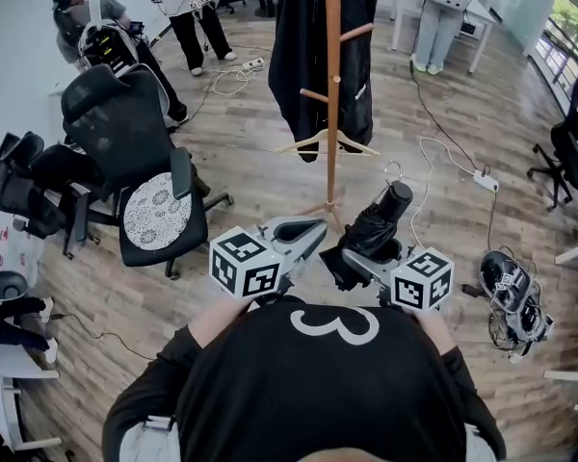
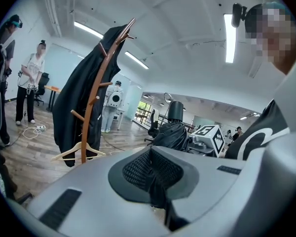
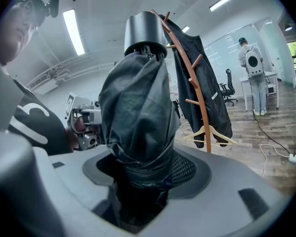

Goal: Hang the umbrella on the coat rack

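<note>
A wood-plank office floor point(image 1: 270, 176) spreads out below me, and a tall orange-brown wooden coat rack point(image 1: 332, 85) stands straight ahead of both claws, a little left of the right one. A long black coat point(image 1: 294, 56) drapes over the rack's far side, and a bare wooden hanger point(image 1: 323, 144) hangs low on the pole. The right claw point(image 1: 358, 261) is clamped on the lower body of the folded black fabric umbrella point(image 1: 376, 227), whose bundled cloth fills the gap between the jaws in the right gripper view. The umbrella's long axis runs away from that claw, up and forward toward the rack, with its black cylindrical end cap point(image 3: 144, 29) leading. In the left gripper view a thin loop point(image 2: 166, 98) seems to rise from that cap; I take it for the hanging strap but can't be sure. The left claw point(image 2: 155, 174) sits just left of the right one, its jaws together on nothing. Both hands are low and close to the person's chest. The right claw is the one carrying, so the move I judge comes next is raising it forward until the cap end reaches one of the short bare pegs point(image 1: 356, 32) on the near side. A black office chair with a patterned round cushion point(image 1: 154, 210) stands well to the left of the left claw.
</note>
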Tool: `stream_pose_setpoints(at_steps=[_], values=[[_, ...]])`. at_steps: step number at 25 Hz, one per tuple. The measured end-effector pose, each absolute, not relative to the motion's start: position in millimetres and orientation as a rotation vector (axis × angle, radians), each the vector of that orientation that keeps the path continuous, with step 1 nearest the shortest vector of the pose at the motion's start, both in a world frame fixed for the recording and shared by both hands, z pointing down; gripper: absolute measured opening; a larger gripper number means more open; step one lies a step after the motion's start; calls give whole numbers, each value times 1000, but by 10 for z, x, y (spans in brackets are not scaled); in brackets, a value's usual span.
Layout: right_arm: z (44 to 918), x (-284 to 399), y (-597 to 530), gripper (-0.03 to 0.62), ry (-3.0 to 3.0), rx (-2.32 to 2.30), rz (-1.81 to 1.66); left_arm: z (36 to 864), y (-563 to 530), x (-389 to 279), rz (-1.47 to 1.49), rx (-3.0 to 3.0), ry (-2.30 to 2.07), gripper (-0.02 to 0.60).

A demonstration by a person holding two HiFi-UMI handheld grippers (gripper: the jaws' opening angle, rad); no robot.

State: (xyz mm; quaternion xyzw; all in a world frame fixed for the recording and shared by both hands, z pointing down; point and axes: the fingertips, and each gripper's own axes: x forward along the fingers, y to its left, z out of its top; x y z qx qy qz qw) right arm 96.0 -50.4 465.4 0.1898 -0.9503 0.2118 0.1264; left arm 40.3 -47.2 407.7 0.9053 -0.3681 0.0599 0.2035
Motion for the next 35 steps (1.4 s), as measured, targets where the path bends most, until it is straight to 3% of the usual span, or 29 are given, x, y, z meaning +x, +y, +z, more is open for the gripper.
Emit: stream_pose_setpoints(at_steps=[35], values=[[4840, 176, -1995, 281, -2646, 663, 701, 4237, -2010, -491, 119, 2459, -914, 15]])
